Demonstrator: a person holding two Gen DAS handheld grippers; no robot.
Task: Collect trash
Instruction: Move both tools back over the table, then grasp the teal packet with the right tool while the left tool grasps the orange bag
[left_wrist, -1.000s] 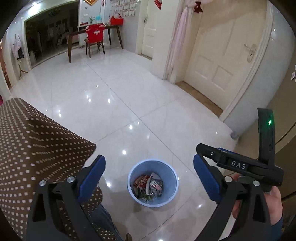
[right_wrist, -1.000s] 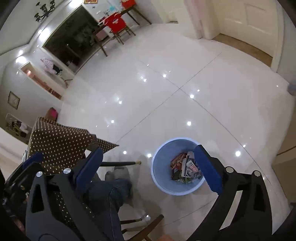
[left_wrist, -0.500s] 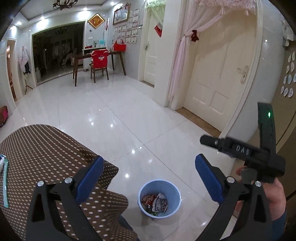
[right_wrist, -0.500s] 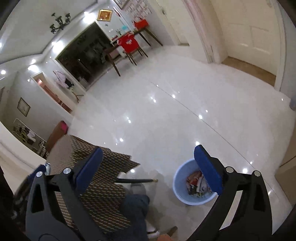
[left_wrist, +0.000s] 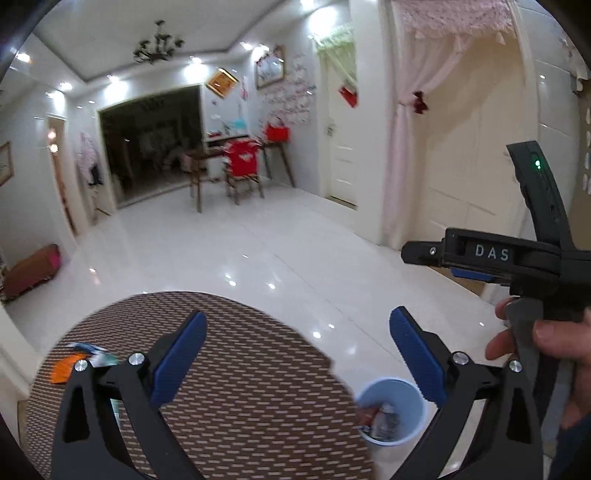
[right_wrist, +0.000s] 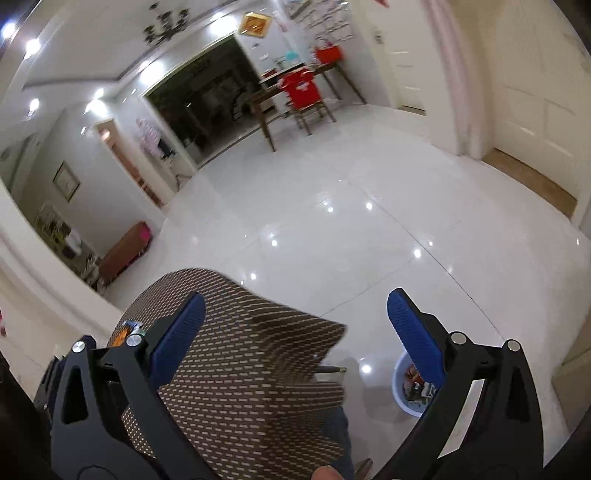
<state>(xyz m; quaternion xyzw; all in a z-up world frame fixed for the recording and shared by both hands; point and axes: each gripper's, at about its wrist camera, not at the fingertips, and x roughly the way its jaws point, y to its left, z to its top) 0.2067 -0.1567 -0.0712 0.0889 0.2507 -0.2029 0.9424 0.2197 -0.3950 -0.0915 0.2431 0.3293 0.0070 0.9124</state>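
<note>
A round desk (left_wrist: 240, 387) draped in a brown dotted cloth carries a few blurred wrappers (left_wrist: 79, 356) near its left edge. On the glossy white floor (left_wrist: 295, 258), just beside the desk's right edge, stands a pale blue bin (left_wrist: 391, 410) holding trash.

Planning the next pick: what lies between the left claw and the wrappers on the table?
Only bare dotted tablecloth, in the left wrist view; the left claw hangs open, wrappers left.
</note>
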